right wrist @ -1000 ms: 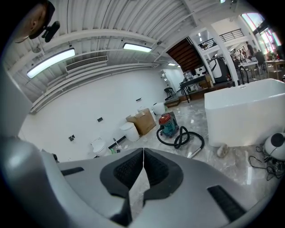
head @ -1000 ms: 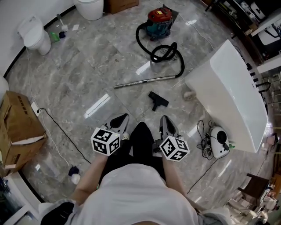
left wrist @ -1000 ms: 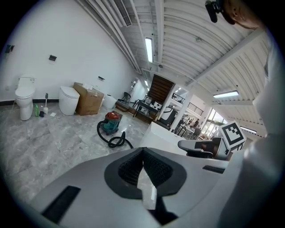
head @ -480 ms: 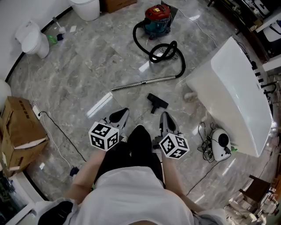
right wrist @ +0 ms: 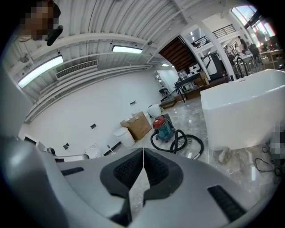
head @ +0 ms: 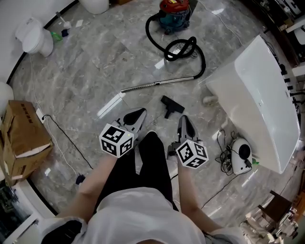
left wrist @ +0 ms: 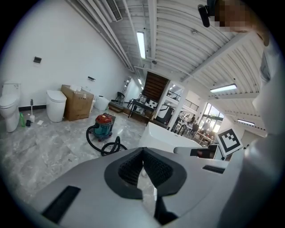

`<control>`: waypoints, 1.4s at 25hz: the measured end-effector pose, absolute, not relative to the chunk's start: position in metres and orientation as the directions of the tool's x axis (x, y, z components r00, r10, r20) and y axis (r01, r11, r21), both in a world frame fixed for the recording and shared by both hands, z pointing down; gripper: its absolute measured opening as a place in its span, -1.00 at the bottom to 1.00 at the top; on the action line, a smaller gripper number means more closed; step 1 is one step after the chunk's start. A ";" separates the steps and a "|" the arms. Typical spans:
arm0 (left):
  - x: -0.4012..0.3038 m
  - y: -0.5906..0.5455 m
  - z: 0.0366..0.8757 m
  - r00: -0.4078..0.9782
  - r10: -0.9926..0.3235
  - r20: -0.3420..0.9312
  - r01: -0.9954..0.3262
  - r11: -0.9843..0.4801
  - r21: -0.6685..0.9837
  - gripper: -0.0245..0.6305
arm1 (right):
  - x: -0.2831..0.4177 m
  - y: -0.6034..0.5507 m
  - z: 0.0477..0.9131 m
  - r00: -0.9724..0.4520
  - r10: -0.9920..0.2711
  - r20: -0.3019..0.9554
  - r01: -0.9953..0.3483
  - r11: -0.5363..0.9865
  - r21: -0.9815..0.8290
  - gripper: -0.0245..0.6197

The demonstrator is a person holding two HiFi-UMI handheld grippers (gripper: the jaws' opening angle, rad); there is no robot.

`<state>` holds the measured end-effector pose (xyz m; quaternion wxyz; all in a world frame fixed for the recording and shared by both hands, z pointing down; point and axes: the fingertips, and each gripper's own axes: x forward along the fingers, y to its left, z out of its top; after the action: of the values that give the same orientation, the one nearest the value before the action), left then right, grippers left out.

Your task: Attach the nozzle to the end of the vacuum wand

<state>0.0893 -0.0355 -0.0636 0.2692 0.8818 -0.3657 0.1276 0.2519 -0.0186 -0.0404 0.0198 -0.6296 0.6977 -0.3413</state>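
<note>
A black floor nozzle (head: 171, 105) lies on the grey marble floor just beyond my grippers. Past it the metal vacuum wand (head: 157, 84) lies flat, its free end pointing left. A black hose (head: 183, 47) runs from the wand to the red and teal vacuum cleaner (head: 174, 12), also seen in the left gripper view (left wrist: 103, 124) and the right gripper view (right wrist: 162, 126). My left gripper (head: 138, 114) is shut and empty, left of the nozzle. My right gripper (head: 183, 120) is shut and empty, just short of the nozzle.
A white bathtub (head: 259, 102) stands at the right with a small white device and cables (head: 239, 155) beside it. A cardboard box (head: 21, 138) sits at the left, a toilet (head: 32, 37) at the far left. A black cable (head: 66, 136) trails across the floor.
Both grippers have moved forward with the person towards the nozzle and wand, which now lie nearer in the head view. The jaws stayed shut.
</note>
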 end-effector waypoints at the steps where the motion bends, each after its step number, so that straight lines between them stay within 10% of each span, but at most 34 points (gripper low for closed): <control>1: 0.090 -0.038 -0.059 0.703 -0.569 0.426 -0.710 -0.596 0.376 -0.90 | 0.254 -0.022 -0.035 -0.201 -0.891 0.407 -0.866 -0.032 -0.499 -0.87; 35: -0.010 -0.136 0.424 0.714 -0.527 0.460 -0.686 -0.656 0.315 -0.90 | 0.245 -0.103 0.394 -0.103 -0.958 0.269 -0.932 -0.002 -0.362 -0.87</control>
<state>-0.0097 -0.1356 0.4241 0.2391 0.8945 -0.3391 0.1667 0.2446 -0.1031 0.3938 0.0275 -0.6691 0.7060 -0.2302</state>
